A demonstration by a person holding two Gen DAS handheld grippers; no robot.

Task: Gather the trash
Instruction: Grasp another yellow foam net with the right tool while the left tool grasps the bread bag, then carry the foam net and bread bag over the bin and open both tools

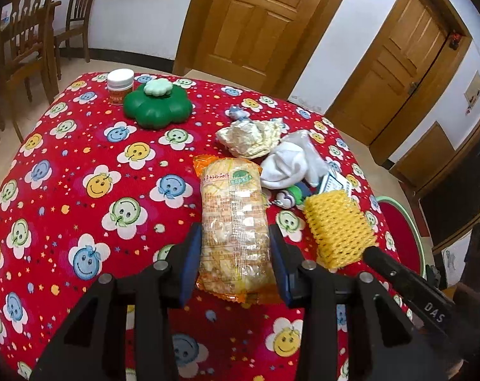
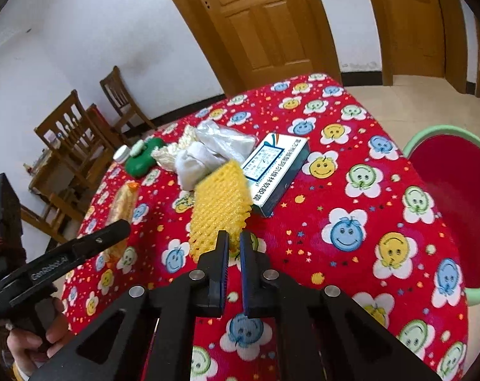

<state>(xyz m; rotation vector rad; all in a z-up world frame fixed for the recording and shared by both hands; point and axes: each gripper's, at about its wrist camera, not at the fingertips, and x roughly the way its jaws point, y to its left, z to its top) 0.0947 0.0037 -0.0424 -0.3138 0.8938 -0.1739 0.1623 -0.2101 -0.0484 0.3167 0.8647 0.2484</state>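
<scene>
In the left wrist view, the left gripper (image 1: 235, 254) sits at lower centre with its jaws spread wide on either side of a long snack packet (image 1: 233, 225). The blue pads flank the packet's near half closely; whether they press its sides cannot be told. The packet lies flat on the bench (image 1: 81, 158), which wears a red cloth printed with smiling flowers, and runs from the jaws up toward mid-frame.

In the right wrist view, the right gripper (image 2: 234, 247) has its jaws drawn almost together, a thin slit left between the pads. Their tips meet the near edge of a yellow foam net sleeve (image 2: 219, 206); whether a corner of it is pinched cannot be told. In the left view the same sleeve (image 1: 338, 230) lies right of the packet, with a black finger of the right gripper touching its lower right corner.

Above the sleeve in the right view lie a white sock (image 2: 197, 162), a crumpled clear bag (image 2: 227, 141) and a crumpled cream wrapper (image 2: 168, 155), bunched together. A blue and white box (image 2: 276, 171) rests just right of the sleeve. Further up and left stand a green flower-shaped container (image 2: 143, 158) and a white-lidded jar (image 2: 122, 154). A small printed wrapper (image 1: 289, 195) shows below the sock in the left view.

At the right edge, off the bench, is a red basin with a green rim (image 2: 456, 209). Wooden chairs (image 2: 78, 139) stand at the left, wooden doors (image 2: 265, 22) behind.
</scene>
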